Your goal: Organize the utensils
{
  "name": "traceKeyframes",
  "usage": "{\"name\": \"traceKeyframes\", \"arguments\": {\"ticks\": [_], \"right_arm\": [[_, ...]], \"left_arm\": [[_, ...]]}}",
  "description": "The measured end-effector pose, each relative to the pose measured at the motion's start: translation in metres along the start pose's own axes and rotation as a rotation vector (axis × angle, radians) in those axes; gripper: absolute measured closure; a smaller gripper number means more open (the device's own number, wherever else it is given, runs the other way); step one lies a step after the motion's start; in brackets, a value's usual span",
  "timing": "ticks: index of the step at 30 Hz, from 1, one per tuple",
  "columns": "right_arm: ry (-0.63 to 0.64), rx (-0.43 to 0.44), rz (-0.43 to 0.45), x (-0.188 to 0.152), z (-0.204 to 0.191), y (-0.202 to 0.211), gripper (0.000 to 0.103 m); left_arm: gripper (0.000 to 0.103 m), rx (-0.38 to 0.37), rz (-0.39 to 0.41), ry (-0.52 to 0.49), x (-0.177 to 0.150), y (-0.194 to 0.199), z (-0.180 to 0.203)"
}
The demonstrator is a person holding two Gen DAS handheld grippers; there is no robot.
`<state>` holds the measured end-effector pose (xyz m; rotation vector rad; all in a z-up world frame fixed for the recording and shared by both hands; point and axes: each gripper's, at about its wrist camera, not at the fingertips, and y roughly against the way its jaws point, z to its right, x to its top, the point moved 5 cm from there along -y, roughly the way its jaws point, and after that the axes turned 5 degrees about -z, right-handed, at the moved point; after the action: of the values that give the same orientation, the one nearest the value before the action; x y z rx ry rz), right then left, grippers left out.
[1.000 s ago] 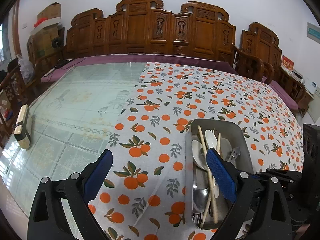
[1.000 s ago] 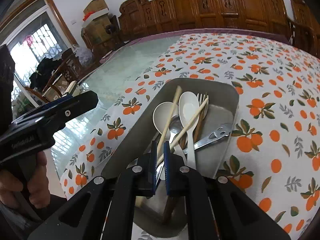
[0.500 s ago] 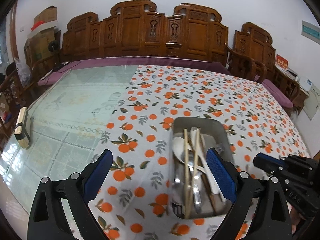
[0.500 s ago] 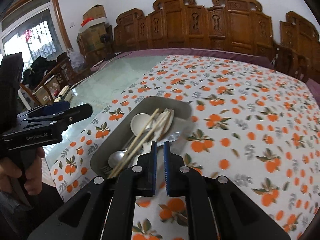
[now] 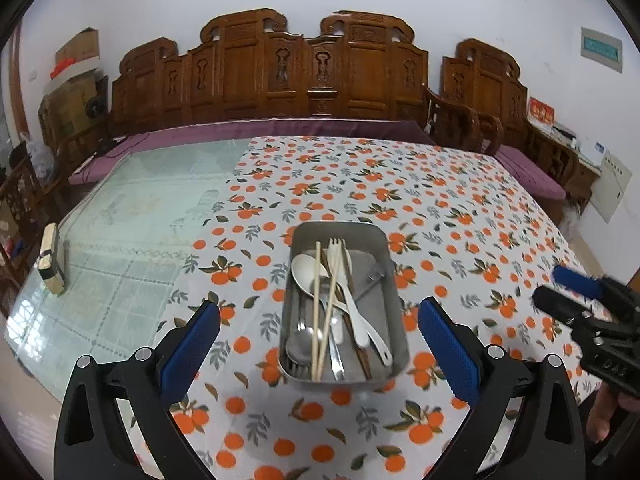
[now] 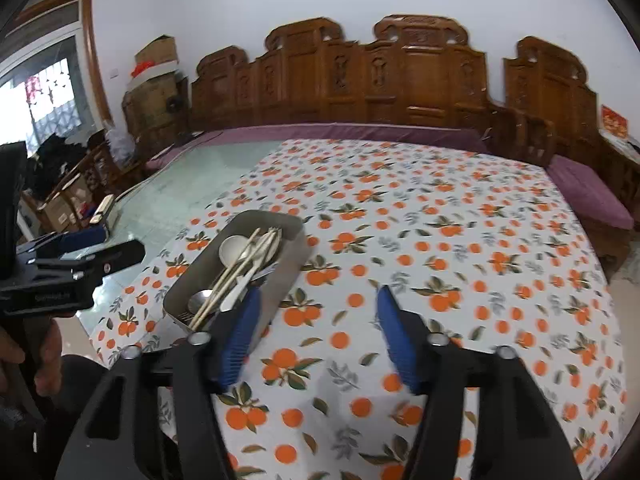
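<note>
Carved wooden benches point(image 5: 316, 76) line the far wall, and before them spreads the table, part bare glass point(image 5: 132, 216) and part orange-print cloth point(image 5: 460, 216). On that cloth, a little toward my side, sits the metal tray point(image 5: 390, 280), and everything I am meant to sort is heaped inside it. I judge the tray stiff and light, though smooth-walled, so it would likely slide on the cloth if I nudged it. My left gripper point(image 5: 318, 344) stands wide with nothing between its pads, the tray framed in the gap beyond it. My right gripper point(image 6: 316, 336) is off to the tray's right over bare cloth, its jaws opening, and nothing lies between them either. In the tray, the white spoons point(image 5: 304, 270) look like hard plastic or ceramic (I cannot tell which), slick and possibly brittle, best taken by the handle rather than the bowl. A metal spoon point(image 5: 302, 340) underneath looks heavier and slippery. The pale chopsticks point(image 5: 318, 304) are thin, stiff and light, lying on top of the pile, so I would pinch one near its middle to keep it from swinging. A white fork point(image 5: 335, 246) lies beside them, tines toward the far wall.
</note>
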<state>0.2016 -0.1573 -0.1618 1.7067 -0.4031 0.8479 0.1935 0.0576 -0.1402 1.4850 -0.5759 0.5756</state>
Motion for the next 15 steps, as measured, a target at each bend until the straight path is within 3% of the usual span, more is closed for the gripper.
{"name": "traceKeyframes", "arguments": {"ticks": [2,5,15], "right_arm": [[-0.019,-0.012,0.012,-0.002,0.005,0.012,0.015],[-0.047,-0.024,0.038,-0.005,0.013,0.033,0.004],[-0.075,-0.079,0.121,-0.007,0.020,0.093,0.003]], "left_arm": [[0.008,-0.003,0.003,-0.021,-0.003,0.009,0.010],[0.008,0.002,0.008,-0.037,-0.007,0.019,0.020],[0.008,-0.030,0.052,-0.061,-0.013,0.060,0.048]]}}
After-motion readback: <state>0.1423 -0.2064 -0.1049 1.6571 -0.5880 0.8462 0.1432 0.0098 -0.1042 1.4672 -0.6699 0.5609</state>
